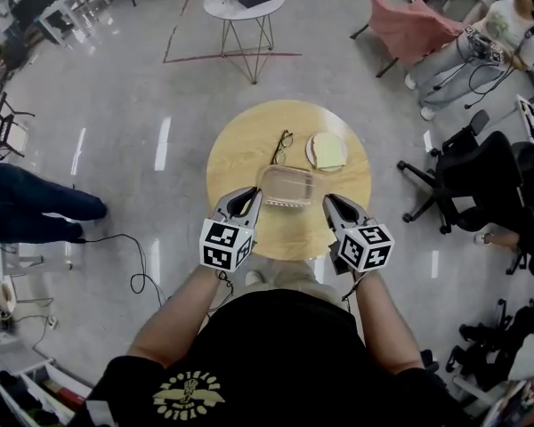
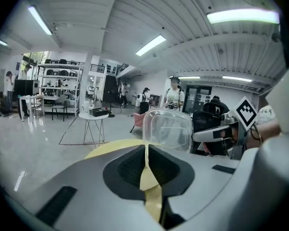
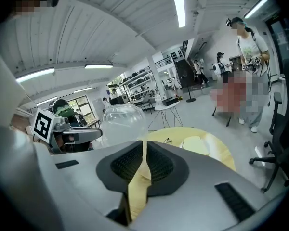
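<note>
A clear plastic lidded container sits at the near middle of a round wooden table. Beyond it lie black-framed glasses and a pale round plate with a flat cream item on it. My left gripper is shut and empty, just left of the container. On the container's other side my right gripper is also shut and empty. The left gripper view shows the container ahead to the right of the closed jaws. In the right gripper view the container stands left of the closed jaws.
A small white table with a black box stands farther back. Black office chairs crowd the right side. A seated person is at the far right, and someone's legs are at the left. A cable trails on the floor.
</note>
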Motion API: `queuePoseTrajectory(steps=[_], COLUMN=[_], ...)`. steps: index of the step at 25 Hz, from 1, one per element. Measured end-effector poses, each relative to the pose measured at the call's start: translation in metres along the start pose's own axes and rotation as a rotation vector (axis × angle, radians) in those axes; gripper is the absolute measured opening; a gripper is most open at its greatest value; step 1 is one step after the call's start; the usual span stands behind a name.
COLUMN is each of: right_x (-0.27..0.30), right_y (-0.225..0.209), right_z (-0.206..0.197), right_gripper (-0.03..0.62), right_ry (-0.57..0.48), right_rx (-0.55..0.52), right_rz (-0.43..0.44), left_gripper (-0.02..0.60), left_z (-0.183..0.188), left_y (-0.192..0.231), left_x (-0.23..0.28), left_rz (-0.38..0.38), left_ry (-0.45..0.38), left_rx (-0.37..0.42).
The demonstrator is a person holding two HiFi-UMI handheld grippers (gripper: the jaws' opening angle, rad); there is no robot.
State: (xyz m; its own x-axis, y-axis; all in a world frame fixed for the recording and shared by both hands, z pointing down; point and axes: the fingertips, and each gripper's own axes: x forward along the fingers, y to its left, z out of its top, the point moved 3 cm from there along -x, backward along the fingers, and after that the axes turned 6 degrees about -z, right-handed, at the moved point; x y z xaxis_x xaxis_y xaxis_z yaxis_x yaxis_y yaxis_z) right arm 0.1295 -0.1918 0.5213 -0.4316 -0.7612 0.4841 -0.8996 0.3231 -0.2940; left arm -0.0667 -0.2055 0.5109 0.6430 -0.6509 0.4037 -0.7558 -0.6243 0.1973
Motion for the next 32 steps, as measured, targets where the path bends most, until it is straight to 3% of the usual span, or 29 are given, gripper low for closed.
queuePoseTrajectory(steps=[16,32], right_x=[-0.045,-0.067], right_y=[0.032,0.050], right_z=[0.056,0.089], right_gripper=[0.018,0.018], right_ry=[-0.148,-0.236], right_rx=[-0.078,-0.117], right_rz=[0.031,0.043], left_gripper=[0.017,0.015], left_z=[0.051,0.091], left_y=[-0.014,-0.018], left_x=[-0.038,-0.059], left_rz=[0.064,0.061], left_ry=[-0.143,-0.249], left_rx=[0.071,0.132])
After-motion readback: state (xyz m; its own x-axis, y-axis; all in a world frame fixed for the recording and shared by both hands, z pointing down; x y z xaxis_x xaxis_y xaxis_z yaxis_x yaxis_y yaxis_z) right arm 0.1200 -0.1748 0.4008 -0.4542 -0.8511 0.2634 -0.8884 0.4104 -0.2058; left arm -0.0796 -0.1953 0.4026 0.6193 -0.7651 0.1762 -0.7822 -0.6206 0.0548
